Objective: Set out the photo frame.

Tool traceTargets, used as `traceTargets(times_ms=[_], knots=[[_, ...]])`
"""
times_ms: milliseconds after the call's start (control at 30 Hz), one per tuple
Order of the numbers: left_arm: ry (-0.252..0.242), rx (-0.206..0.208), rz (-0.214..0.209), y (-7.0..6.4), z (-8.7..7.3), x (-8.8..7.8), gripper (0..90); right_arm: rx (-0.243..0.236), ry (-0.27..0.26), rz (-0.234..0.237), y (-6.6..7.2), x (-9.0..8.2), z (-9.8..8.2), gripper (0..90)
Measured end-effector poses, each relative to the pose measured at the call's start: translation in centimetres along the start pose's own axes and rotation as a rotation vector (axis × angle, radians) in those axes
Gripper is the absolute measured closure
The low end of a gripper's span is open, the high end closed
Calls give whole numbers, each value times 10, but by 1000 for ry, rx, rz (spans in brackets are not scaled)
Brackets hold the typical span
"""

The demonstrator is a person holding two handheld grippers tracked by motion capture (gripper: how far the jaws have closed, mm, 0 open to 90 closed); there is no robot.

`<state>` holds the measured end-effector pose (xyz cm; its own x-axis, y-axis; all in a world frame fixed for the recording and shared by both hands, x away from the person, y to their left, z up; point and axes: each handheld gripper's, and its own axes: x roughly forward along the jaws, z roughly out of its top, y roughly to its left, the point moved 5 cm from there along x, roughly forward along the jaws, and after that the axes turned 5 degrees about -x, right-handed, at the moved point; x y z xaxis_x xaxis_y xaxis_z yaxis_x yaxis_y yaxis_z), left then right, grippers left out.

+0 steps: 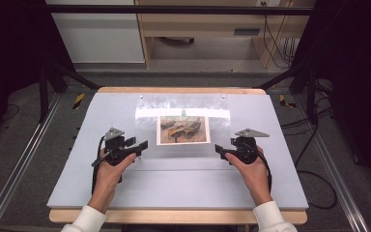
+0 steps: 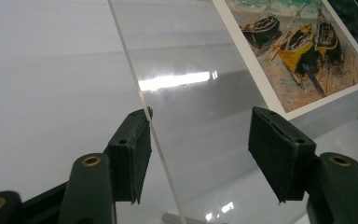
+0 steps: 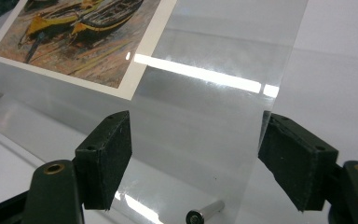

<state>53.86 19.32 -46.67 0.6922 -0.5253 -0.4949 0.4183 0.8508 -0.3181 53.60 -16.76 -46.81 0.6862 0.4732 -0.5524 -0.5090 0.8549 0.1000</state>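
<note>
- jaws of my left gripper (image 2: 195, 158) gape around the clear panel's (image 2: 186, 93) left edge.
- my right gripper (image 3: 193, 161) spreads wide around its right edge.
- boat picture (image 1: 183, 129) sits mid-table, between both.

clear panel (image 1: 183, 128) between grippers, table edges free

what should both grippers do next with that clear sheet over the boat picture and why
Probably close both on the sheet's side edges. The left gripper and right gripper are open, each straddling an edge of the clear sheet covering the boat picture, so pinching would secure it before lifting.
</note>
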Motion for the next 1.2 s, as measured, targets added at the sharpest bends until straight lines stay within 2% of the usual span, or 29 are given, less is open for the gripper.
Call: traceTargets(times_ms=[467,1200], knots=[[-9,26,14,-4,-4,-8,422,-32,-5,-13,2,-9,-4,328],[-7,32,26,-8,-10,-18,485,-32,-4,-23,4,-19,-8,432]])
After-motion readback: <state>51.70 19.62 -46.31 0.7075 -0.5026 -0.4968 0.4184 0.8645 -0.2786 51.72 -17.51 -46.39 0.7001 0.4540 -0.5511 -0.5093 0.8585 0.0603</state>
